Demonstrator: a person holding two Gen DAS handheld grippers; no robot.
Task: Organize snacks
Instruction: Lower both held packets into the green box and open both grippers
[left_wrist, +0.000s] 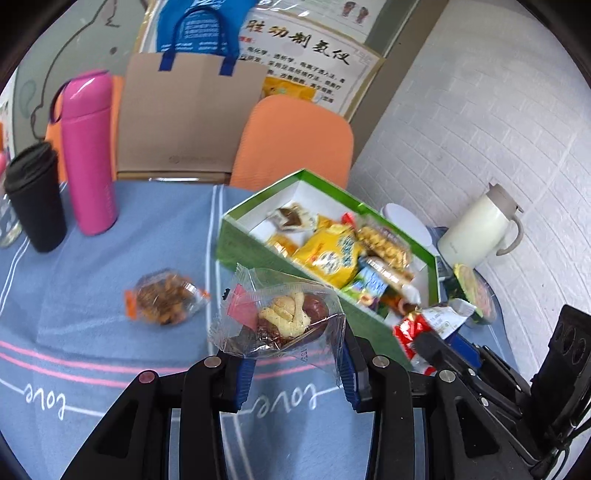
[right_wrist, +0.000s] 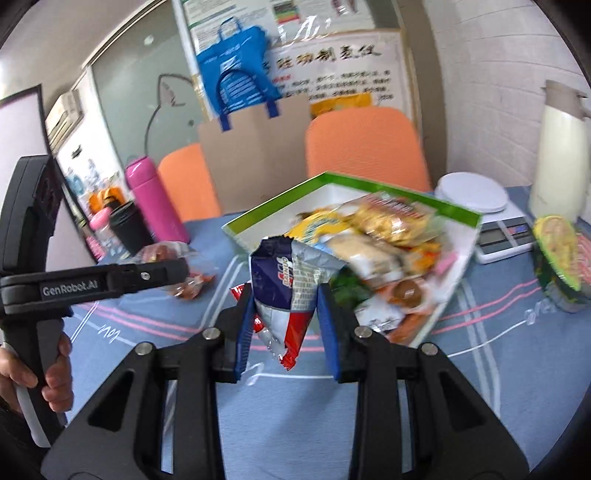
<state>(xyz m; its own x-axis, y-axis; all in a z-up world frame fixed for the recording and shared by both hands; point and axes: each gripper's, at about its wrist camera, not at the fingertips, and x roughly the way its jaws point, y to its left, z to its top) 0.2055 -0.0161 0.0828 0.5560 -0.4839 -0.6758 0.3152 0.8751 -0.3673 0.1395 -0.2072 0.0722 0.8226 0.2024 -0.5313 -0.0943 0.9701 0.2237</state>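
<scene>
My left gripper (left_wrist: 295, 363) is shut on a clear-wrapped pastry packet (left_wrist: 280, 317), held above the blue cloth just left of the green box (left_wrist: 258, 240). That box holds several snack packets (left_wrist: 332, 254). A clear packet of brown nuts (left_wrist: 164, 302) lies on the cloth to the left. My right gripper (right_wrist: 286, 325) is shut on a blue, white and red foil packet (right_wrist: 286, 284), held in front of the green box (right_wrist: 332, 181). The nut packet (right_wrist: 166, 254) shows behind the left gripper's body (right_wrist: 110, 278), which a hand (right_wrist: 55, 373) holds.
A pink flask (left_wrist: 88, 155), a black cup (left_wrist: 35, 195), a brown paper bag (left_wrist: 184, 118) and orange chairs (left_wrist: 295, 144) stand at the back. A white jug (left_wrist: 476, 225), a scale (right_wrist: 502, 232) and a green-lidded noodle cup (right_wrist: 557, 254) sit right of the box.
</scene>
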